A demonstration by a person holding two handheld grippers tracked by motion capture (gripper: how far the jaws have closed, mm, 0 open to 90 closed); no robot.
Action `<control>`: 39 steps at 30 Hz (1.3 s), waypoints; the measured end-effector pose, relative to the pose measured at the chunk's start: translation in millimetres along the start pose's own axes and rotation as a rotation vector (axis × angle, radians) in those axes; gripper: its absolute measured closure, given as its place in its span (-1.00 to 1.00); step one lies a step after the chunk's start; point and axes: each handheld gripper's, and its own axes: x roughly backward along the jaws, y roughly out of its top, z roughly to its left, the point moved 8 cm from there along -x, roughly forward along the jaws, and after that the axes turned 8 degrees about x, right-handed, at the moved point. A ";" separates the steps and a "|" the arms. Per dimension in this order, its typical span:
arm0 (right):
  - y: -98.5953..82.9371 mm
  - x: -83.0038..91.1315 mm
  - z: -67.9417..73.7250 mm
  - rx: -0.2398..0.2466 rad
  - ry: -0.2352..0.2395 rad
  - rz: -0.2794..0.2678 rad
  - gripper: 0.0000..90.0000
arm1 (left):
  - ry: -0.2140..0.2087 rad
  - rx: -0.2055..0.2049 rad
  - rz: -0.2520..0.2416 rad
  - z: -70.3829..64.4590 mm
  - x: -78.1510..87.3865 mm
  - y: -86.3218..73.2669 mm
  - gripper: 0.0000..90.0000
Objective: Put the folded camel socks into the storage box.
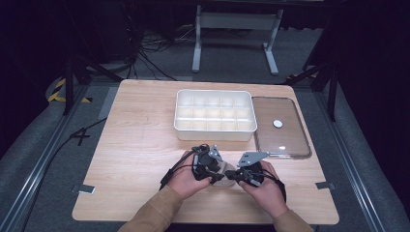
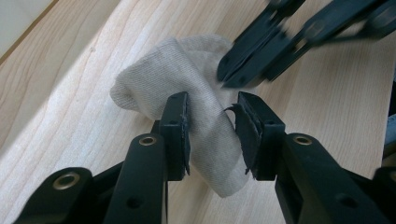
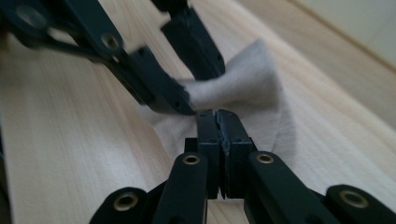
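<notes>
**Folding the cloth between two grippers**

Your hands sit closest to the high camera, at 6 o'clock on the table point(image 1: 145, 125), with the small pale cloth point(image 1: 225, 170) bunched between them.

Start on the left. Your left gripper point(image 1: 218, 177) has its jaws parted to a narrow gap, and a rolled ridge of the cloth point(image 2: 196, 107) runs up between the pads point(image 2: 179, 126), touching them or very nearly so; I cannot tell whether it is truly pinched. Seen along those jaws, the cloth bulges away toward 11 o'clock and its loose end droops toward 6 o'clock. Squeeze until the fabric is firmly trapped before you pull, or the ridge will likely slide out.

Now the right. Your right gripper point(image 3: 219, 126) is closed, jaws pressed together on an edge of the cloth point(image 3: 252, 88), which fans out toward 1 o'clock. Keep that pinch steady as an anchor and move only one hand at a time, staying low to the wood so the cloth does not twist.

Farther off, at 12 o'clock, stands the white compartment tray point(image 1: 214, 134), and the clear lid point(image 1: 285, 140) lies just beside it at 2 o'clock.
</notes>
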 end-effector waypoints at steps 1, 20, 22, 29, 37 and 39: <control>-5.4 -6.2 -0.7 -0.002 0.005 0.026 0.99 | 0.001 -0.001 0.006 1.0 1.3 -1.2 0.44; -13.9 -11.3 -6.0 -0.043 0.071 0.007 1.00 | 0.112 0.005 0.145 29.7 -2.2 -25.6 0.99; -14.0 -11.2 -6.0 -0.043 0.069 0.007 1.00 | 0.111 -0.007 0.151 27.3 -7.1 -25.5 0.99; -13.2 -11.6 -5.3 -0.033 0.054 0.011 1.00 | 0.065 -0.058 0.109 16.6 -6.5 -18.2 0.98; -10.0 -12.2 -2.0 -0.018 0.041 0.024 1.00 | 0.003 -0.167 0.055 -4.9 1.9 -7.3 0.69; -8.1 -14.1 -0.1 -0.005 0.046 0.020 1.00 | 0.007 -0.191 0.058 -8.4 -0.3 -7.4 0.62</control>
